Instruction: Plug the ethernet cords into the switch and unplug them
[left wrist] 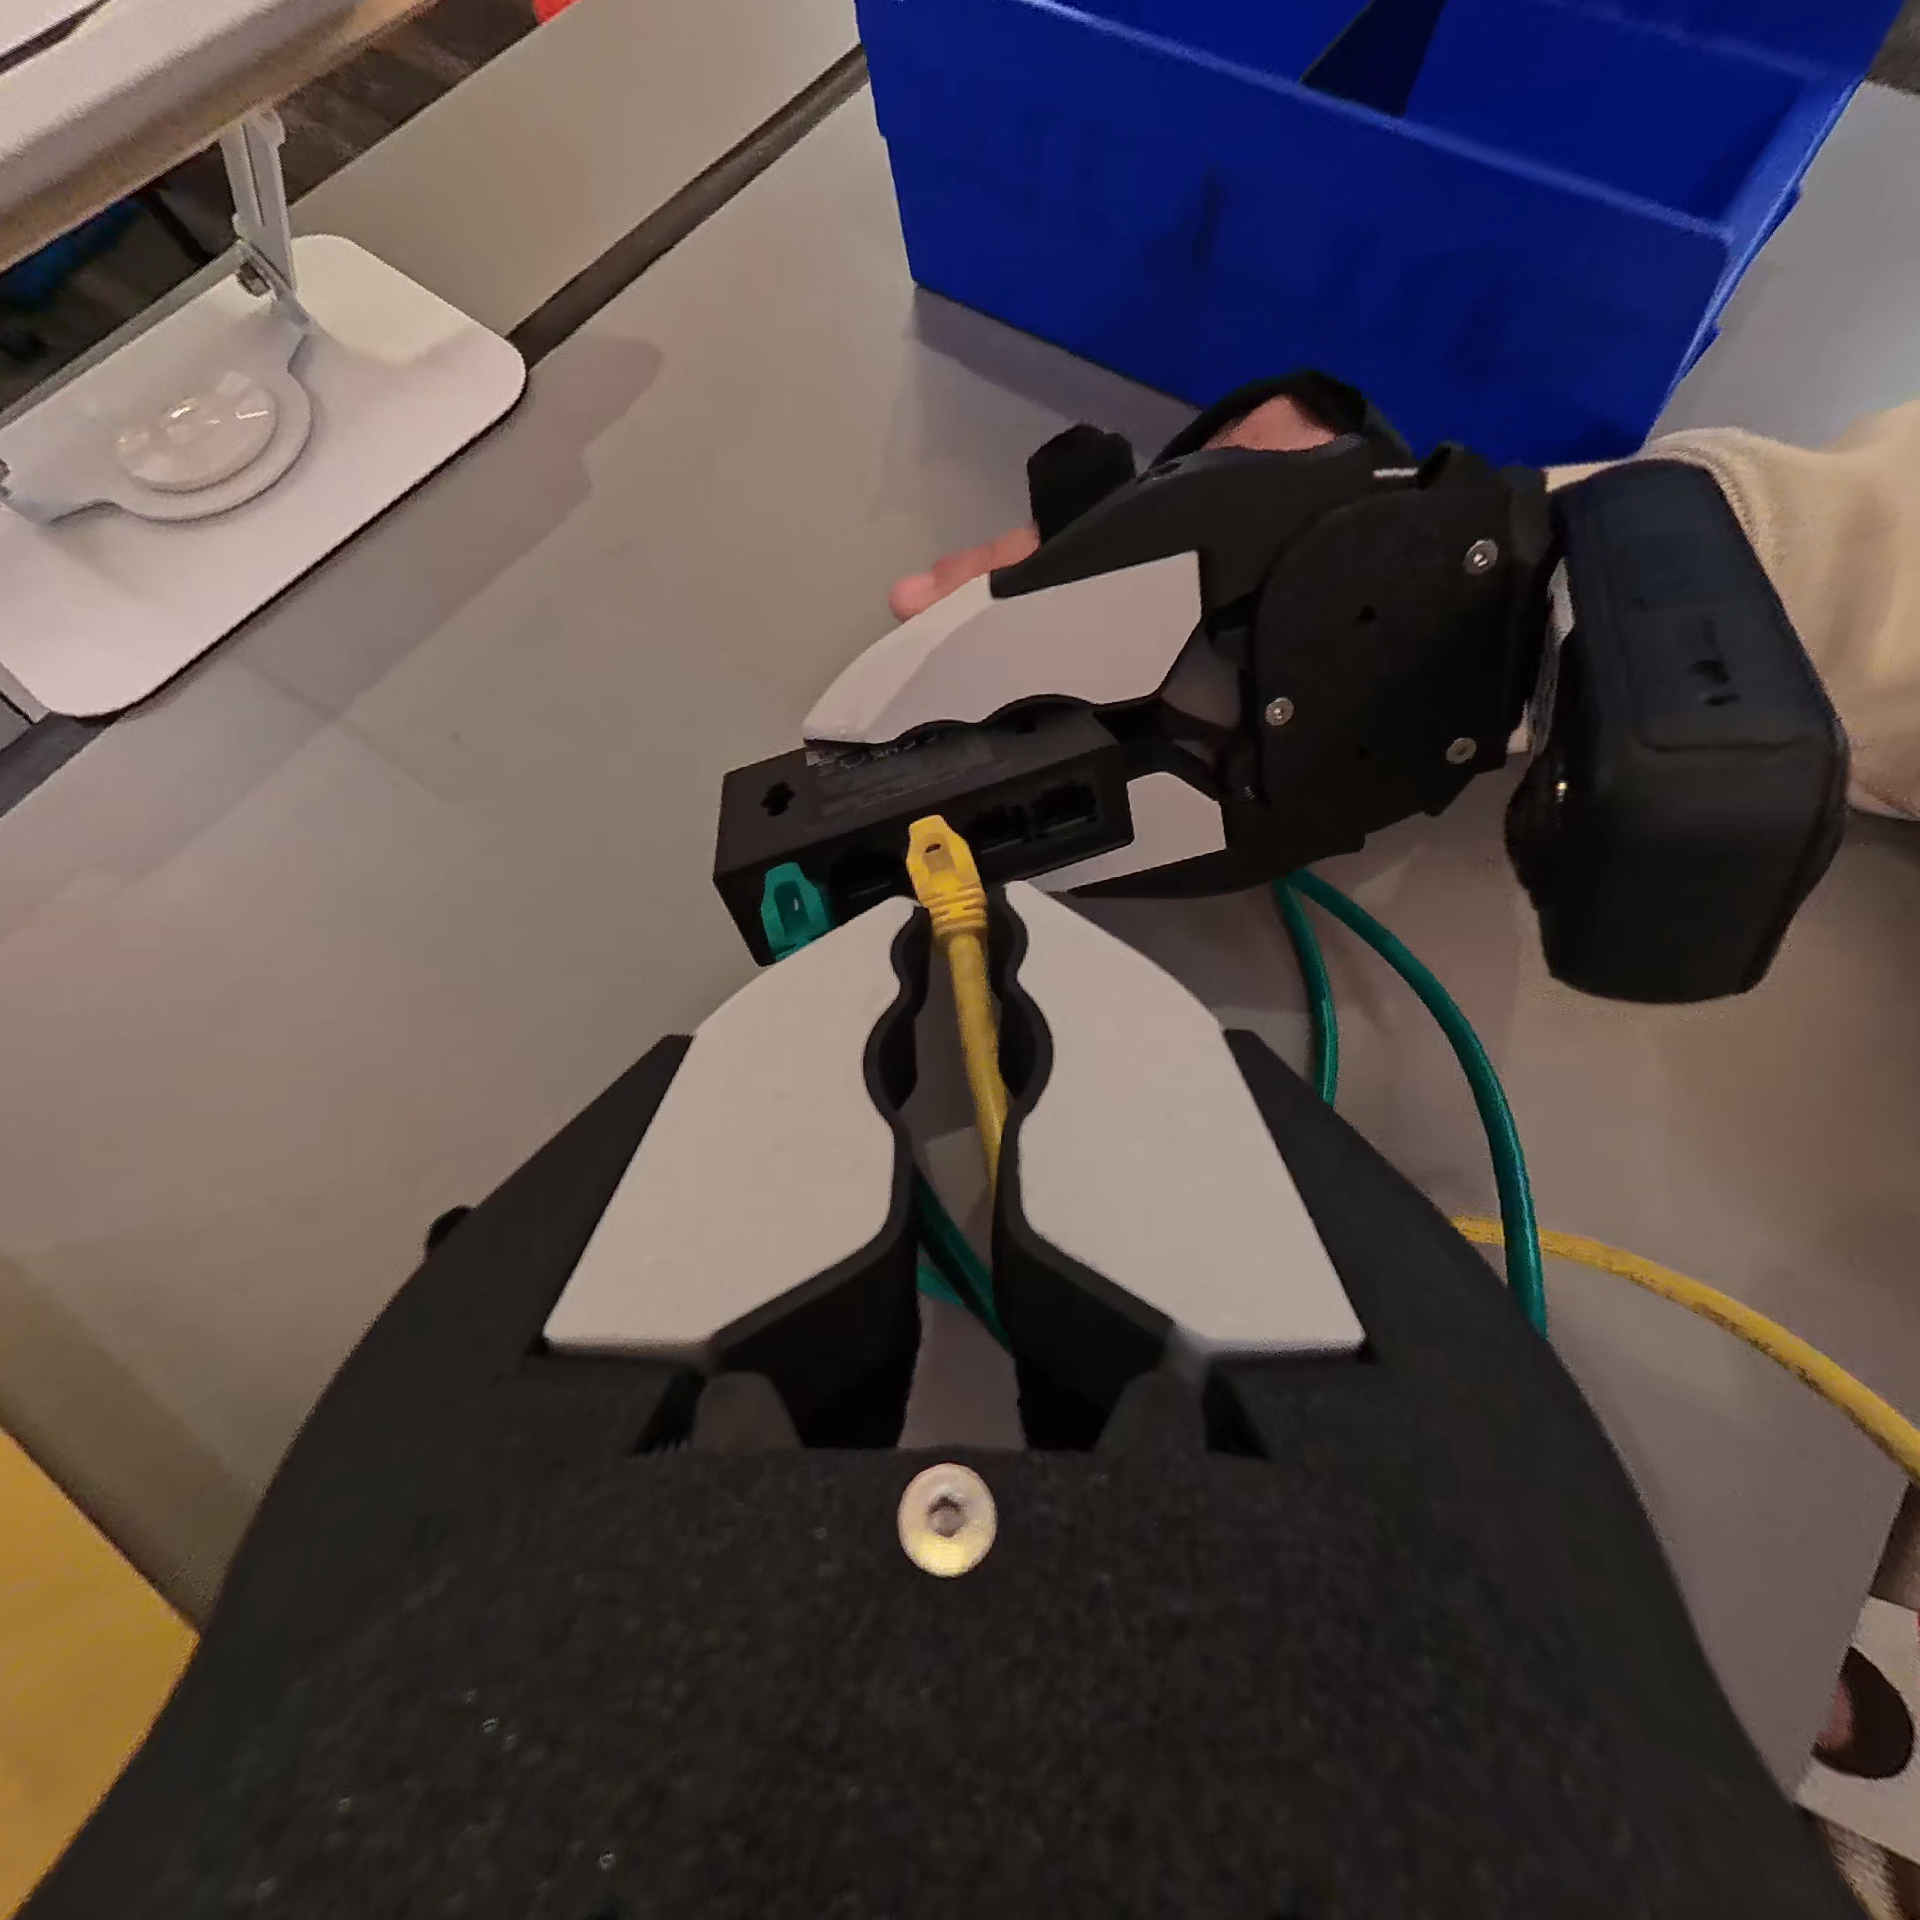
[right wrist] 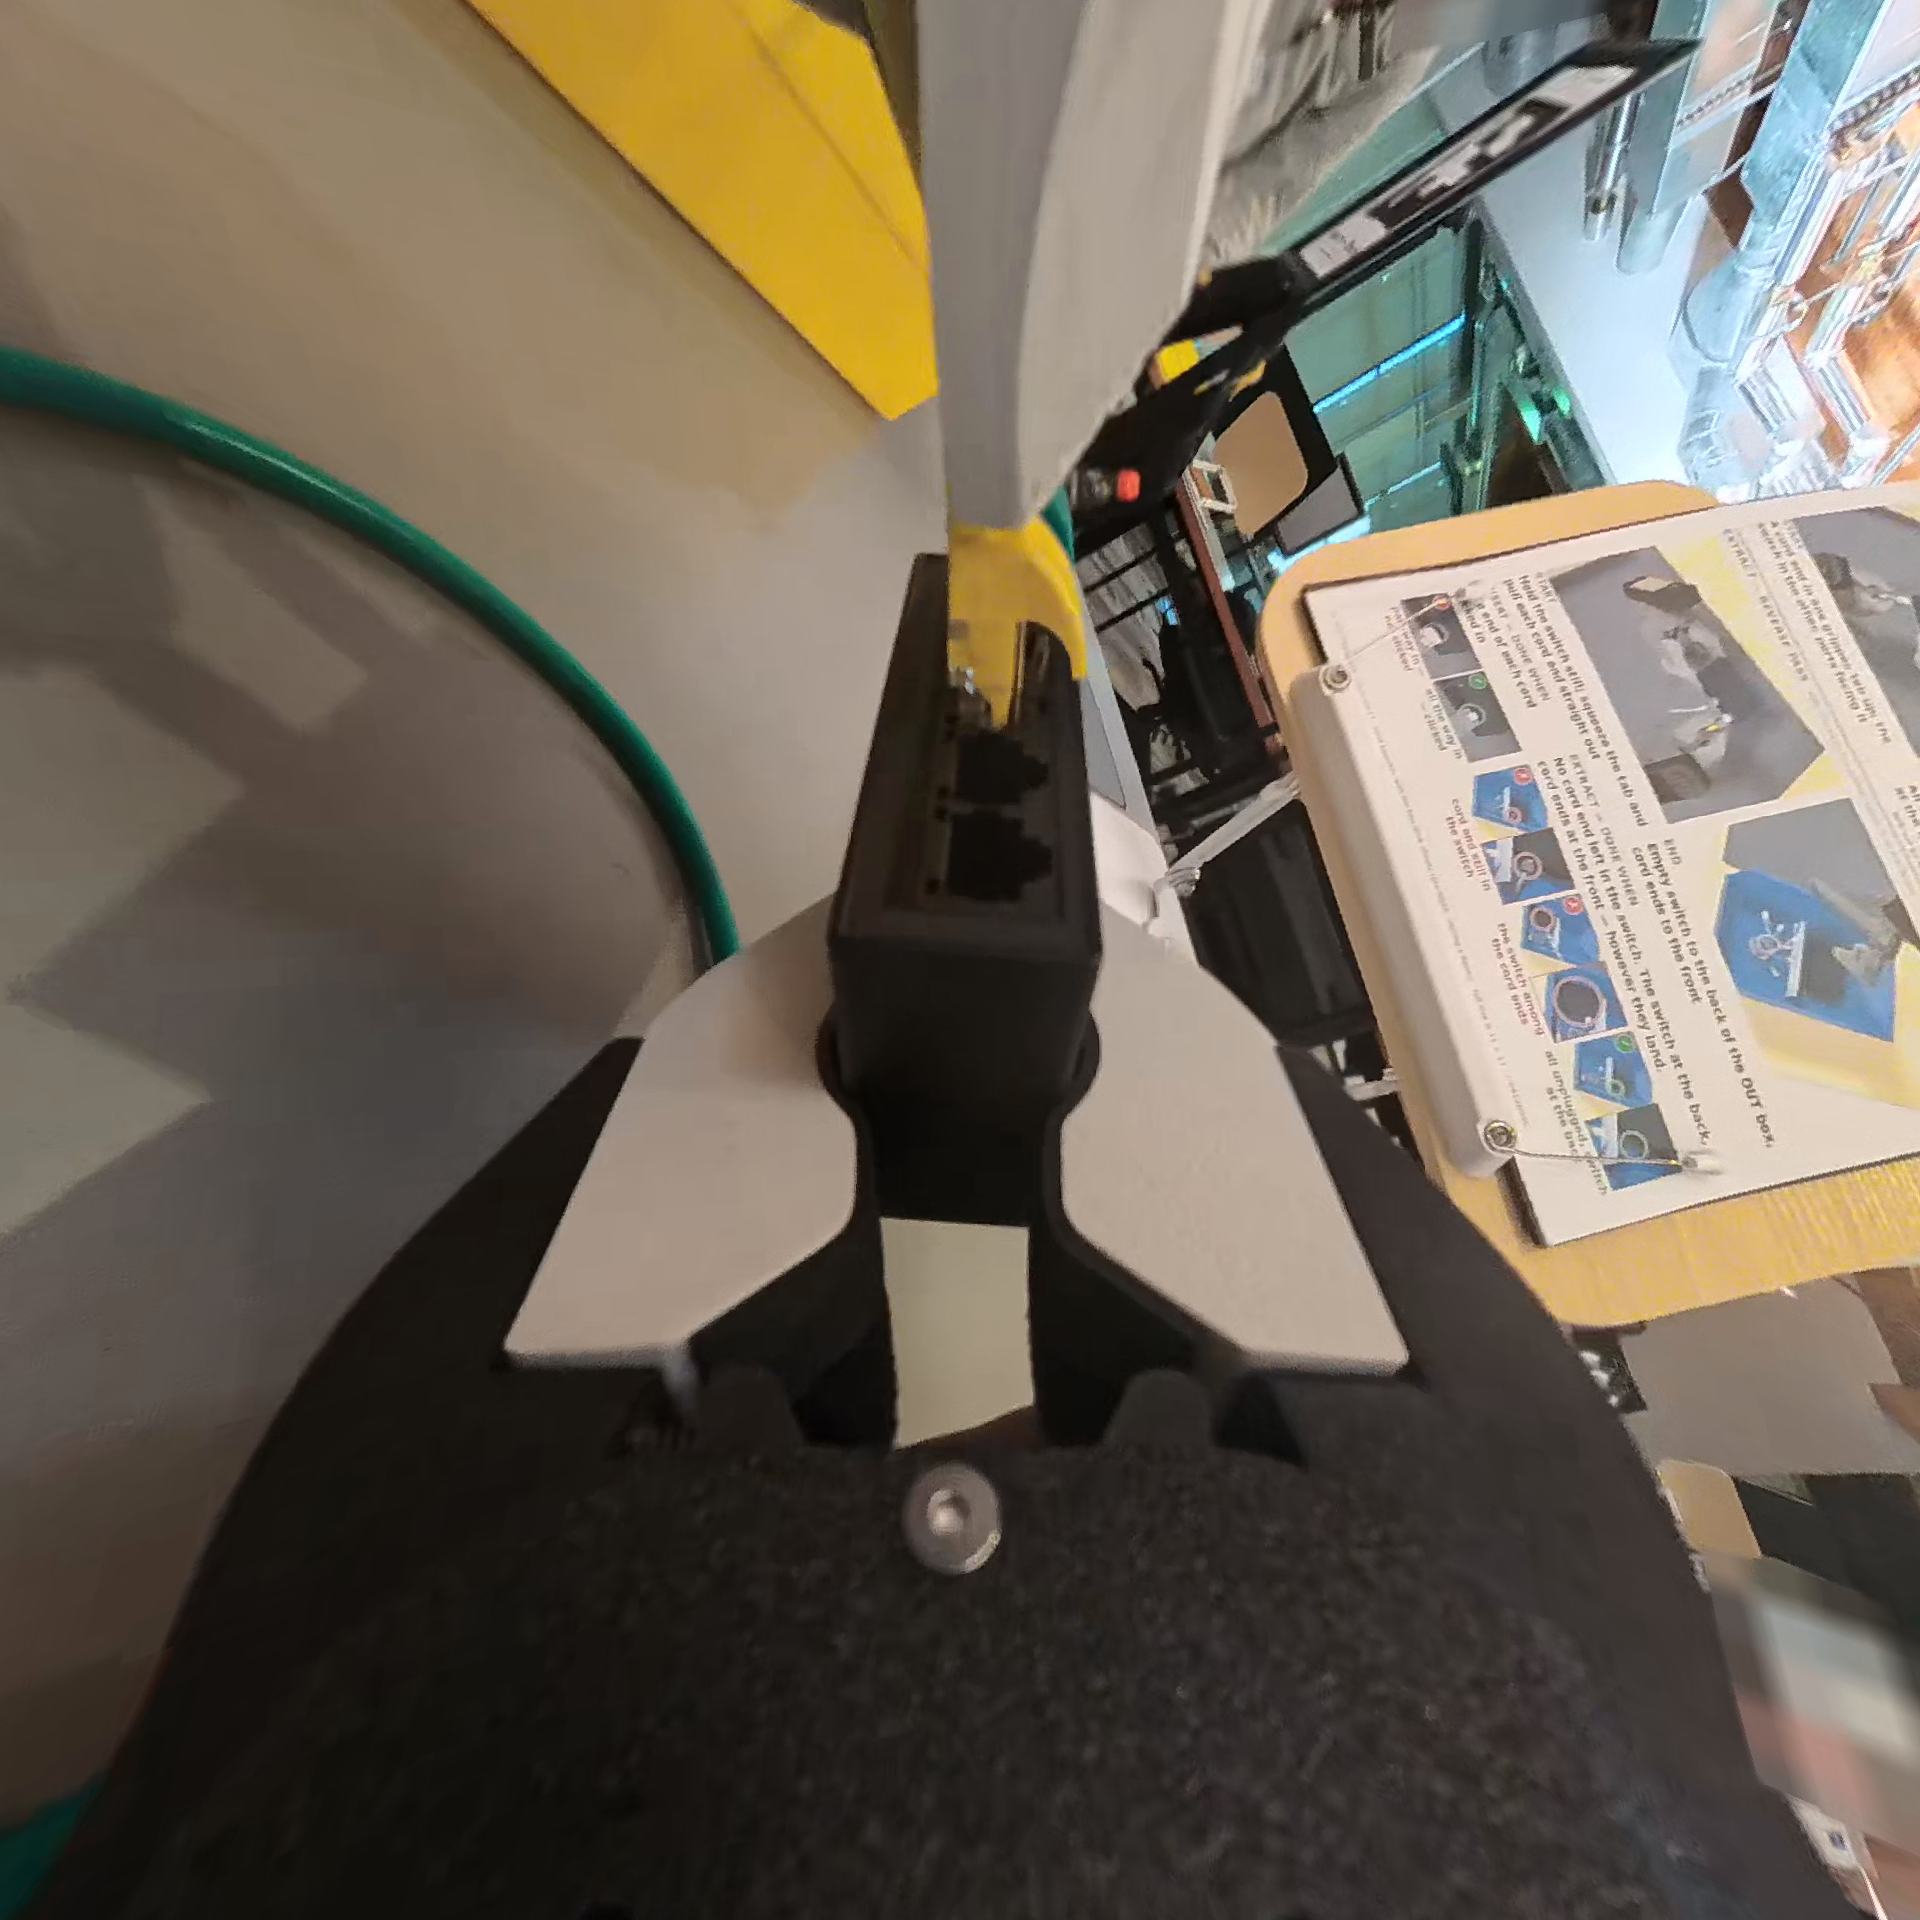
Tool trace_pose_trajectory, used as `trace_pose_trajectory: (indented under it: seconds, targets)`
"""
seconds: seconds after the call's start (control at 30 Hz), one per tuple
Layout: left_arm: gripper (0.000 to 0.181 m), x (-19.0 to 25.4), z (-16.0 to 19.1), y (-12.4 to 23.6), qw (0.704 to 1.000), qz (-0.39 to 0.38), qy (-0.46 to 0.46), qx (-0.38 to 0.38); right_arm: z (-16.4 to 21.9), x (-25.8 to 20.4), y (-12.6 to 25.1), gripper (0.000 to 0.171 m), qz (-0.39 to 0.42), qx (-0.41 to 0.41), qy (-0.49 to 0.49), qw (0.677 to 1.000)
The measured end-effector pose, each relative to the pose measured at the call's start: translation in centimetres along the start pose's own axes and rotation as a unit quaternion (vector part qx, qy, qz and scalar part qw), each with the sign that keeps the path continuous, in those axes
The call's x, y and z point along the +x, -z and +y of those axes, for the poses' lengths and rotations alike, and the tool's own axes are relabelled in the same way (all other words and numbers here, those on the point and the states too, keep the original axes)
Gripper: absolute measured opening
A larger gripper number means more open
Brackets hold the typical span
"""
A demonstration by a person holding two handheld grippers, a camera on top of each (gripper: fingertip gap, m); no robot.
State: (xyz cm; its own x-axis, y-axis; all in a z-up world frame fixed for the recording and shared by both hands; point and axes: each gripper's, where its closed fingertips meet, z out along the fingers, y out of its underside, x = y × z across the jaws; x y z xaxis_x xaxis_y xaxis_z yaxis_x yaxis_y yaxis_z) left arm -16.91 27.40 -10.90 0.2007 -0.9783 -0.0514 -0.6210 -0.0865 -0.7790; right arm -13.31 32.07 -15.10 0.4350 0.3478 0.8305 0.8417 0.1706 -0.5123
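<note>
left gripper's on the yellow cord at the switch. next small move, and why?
Probably a short straight push of the yellow cord into the switch. The left gripper is shut on the cord just behind its plug, which is at a port but may not be fully seated. The right gripper clamps the switch, bracing it.
</note>
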Motion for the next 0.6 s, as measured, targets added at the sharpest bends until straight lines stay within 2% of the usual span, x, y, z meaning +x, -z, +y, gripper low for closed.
trace_pose_trajectory:
  seconds: [0.2, 0.37, 0.5, 0.6]
  targets:
    - [0.01, 0.3, -0.4, 0.1, 1.0, 0.006, 0.002, 0.017, -0.4, 0.3, 0.3, 0.03, 0.015, 0.015, 0.011, 1.0]
    - [0.01, 0.2, -0.4, 0.0, 1.0, -0.021, -0.016, 0.004, -0.5, 0.4, 0.5, 0.029, 0.023, 0.012, 0.009, 1.0]
    - [0.01, -0.1, 0.6, -0.6, 0.999, -0.024, -0.02, -0.011, 0.1, -0.3, 0.2, 0.029, 0.009, -0.005, 0.02, 1.0]
    - [0.01, -0.2, 0.3, -0.6, 1.0, -0.01, -0.003, 0.008, 0.3, -0.2, 0.1, 0.03, 0.005, -0.003, 0.012, 1.0]
